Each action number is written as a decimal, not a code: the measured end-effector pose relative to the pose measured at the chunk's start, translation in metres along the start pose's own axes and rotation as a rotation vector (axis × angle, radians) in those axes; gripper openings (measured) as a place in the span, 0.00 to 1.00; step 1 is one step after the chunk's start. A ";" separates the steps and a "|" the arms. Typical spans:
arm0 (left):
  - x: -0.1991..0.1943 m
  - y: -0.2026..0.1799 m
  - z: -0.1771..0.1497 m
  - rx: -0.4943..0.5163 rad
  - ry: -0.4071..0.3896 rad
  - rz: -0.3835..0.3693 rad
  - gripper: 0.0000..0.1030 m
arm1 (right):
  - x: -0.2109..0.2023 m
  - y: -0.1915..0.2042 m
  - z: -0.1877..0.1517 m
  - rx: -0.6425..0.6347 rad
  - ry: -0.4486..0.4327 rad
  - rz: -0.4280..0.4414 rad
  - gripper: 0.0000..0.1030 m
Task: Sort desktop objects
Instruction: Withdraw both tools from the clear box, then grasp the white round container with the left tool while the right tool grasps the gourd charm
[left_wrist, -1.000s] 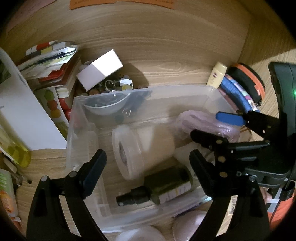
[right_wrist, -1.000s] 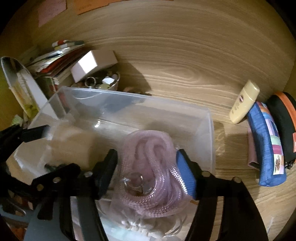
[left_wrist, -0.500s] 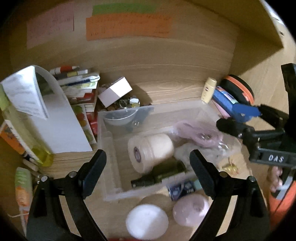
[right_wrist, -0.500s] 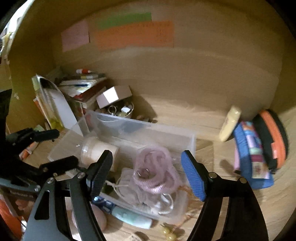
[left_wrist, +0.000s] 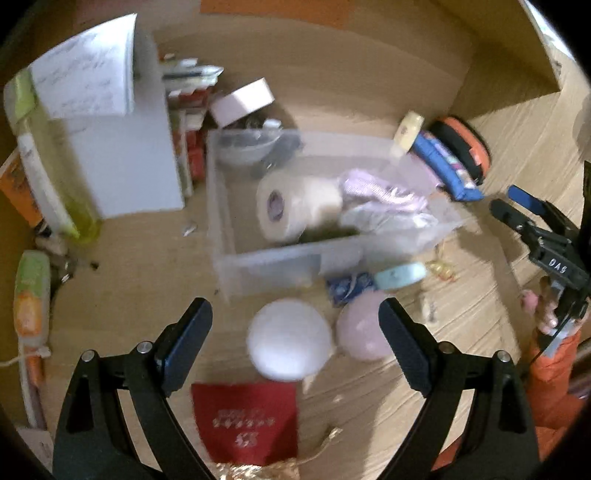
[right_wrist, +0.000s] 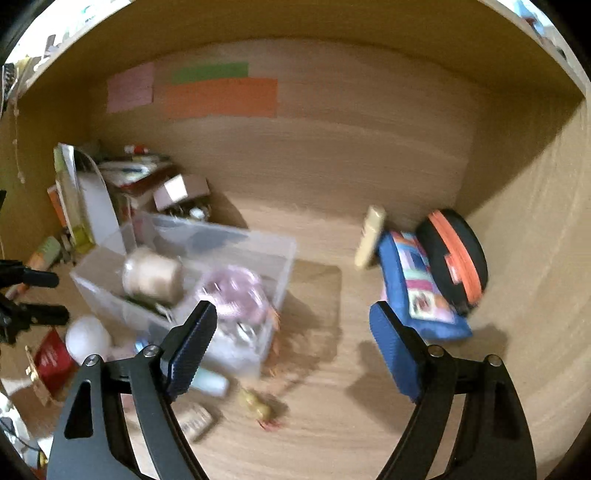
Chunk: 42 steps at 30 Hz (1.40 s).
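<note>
A clear plastic bin (left_wrist: 236, 254) (right_wrist: 284, 258) stands on the wooden desk. It holds a tape roll (left_wrist: 291, 206) (right_wrist: 151, 275), a bagged pink rope (left_wrist: 380, 192) (right_wrist: 236, 291) and a small bowl (left_wrist: 243, 147). My left gripper (left_wrist: 295, 347) is open and empty, pulled back above a white ball (left_wrist: 290, 345) and a pink ball (left_wrist: 362, 332). My right gripper (right_wrist: 291, 347) is open and empty, pulled back right of the bin; it shows in the left wrist view (left_wrist: 517, 206).
A blue pouch (right_wrist: 413, 291), an orange-black case (right_wrist: 458, 254) and a cream tube (right_wrist: 369, 236) lie at right. Books and a white box (left_wrist: 243, 99) crowd the back left. A red envelope (left_wrist: 247, 421), a teal tube (left_wrist: 399, 275) and small trinkets (right_wrist: 258, 406) lie before the bin.
Both grippers have pulled back and up from the bin. The right gripper has let go of the bagged pink rope, which now lies in the bin.
</note>
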<state>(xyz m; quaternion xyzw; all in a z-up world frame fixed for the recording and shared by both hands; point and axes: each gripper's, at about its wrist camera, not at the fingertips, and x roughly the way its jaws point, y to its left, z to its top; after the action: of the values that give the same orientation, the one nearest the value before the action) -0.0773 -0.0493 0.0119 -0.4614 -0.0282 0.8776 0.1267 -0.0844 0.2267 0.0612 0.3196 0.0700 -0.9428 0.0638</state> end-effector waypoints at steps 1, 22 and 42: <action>0.001 0.001 -0.003 -0.003 0.007 0.011 0.90 | 0.004 -0.005 -0.004 0.011 0.031 0.001 0.80; 0.050 -0.004 -0.029 0.058 0.129 0.013 0.89 | 0.065 0.011 -0.060 -0.111 0.277 0.156 0.61; 0.041 0.004 -0.025 -0.013 0.059 -0.019 0.64 | 0.066 0.018 -0.058 -0.076 0.300 0.286 0.23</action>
<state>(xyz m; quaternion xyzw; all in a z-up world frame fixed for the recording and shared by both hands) -0.0801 -0.0445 -0.0360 -0.4874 -0.0344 0.8623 0.1328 -0.0988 0.2142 -0.0260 0.4604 0.0681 -0.8627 0.1981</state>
